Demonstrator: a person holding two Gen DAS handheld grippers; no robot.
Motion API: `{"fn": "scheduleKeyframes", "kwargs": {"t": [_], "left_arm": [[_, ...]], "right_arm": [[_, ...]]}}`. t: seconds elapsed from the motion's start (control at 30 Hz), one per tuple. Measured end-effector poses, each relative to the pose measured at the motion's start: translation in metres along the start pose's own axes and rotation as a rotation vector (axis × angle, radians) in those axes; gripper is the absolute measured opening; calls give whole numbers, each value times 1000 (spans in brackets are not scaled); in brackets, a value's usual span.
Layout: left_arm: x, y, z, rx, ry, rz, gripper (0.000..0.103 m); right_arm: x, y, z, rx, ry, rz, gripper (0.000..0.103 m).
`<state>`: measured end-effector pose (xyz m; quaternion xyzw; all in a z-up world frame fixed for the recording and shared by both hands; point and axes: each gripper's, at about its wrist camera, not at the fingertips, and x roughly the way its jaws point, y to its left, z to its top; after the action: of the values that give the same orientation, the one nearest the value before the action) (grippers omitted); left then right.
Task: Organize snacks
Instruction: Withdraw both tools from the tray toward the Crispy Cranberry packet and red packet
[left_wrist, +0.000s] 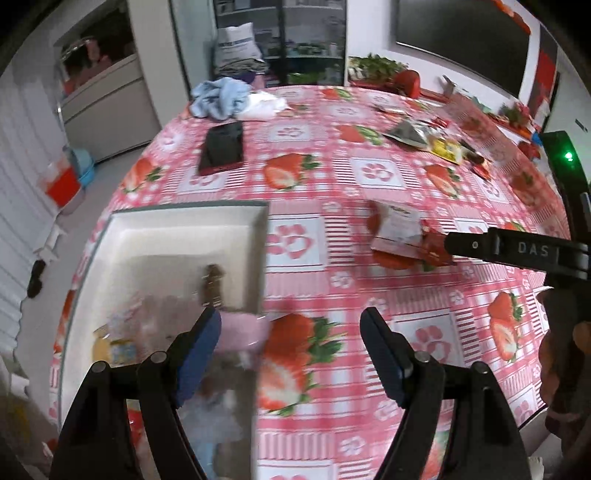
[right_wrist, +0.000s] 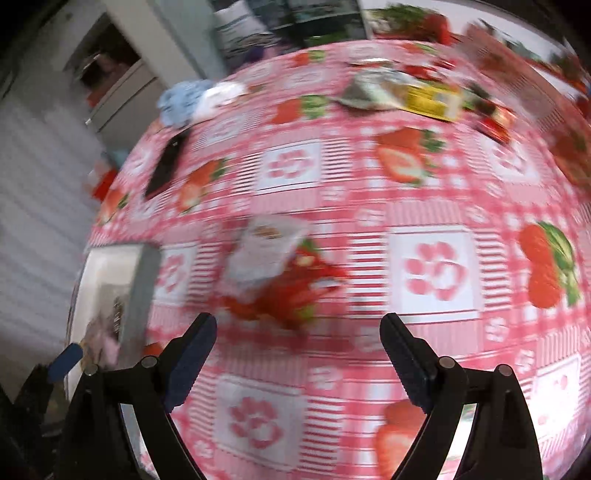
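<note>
Left gripper (left_wrist: 291, 332) wide open, empty, over the box's (left_wrist: 184, 218) right rim. Right gripper (right_wrist: 299, 339) wide open, empty (view blurred). Two packets (left_wrist: 402, 240) lie mid-table (left_wrist: 332, 192); more snacks (left_wrist: 436, 142) near the far right edge.

Strawberry-print table (left_wrist: 317, 177) with white box (left_wrist: 192, 221), phone (left_wrist: 222, 147), snack packets (left_wrist: 428, 138).

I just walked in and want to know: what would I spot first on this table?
The pink tablecloth with big strawberries jumps out first. Near the middle lie a white snack packet and a red one, touching each other. At the left edge sits a white box with a few snacks already inside, and both grippers, left and right, hang open and empty above the table.
</note>
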<state>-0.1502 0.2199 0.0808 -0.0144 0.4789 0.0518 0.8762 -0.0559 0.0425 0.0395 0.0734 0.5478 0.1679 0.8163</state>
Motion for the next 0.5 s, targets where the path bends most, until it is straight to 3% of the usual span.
{"fn": "scheduleKeyframes", "kwargs": {"t": [0.23, 0.5], "left_arm": [[23, -26, 20, 15, 40, 5, 81], [60, -51, 65, 20, 61, 5, 81]], "right_arm": [[8, -35, 5, 72, 4, -5, 91], [16, -49, 14, 95, -20, -27, 91]]}}
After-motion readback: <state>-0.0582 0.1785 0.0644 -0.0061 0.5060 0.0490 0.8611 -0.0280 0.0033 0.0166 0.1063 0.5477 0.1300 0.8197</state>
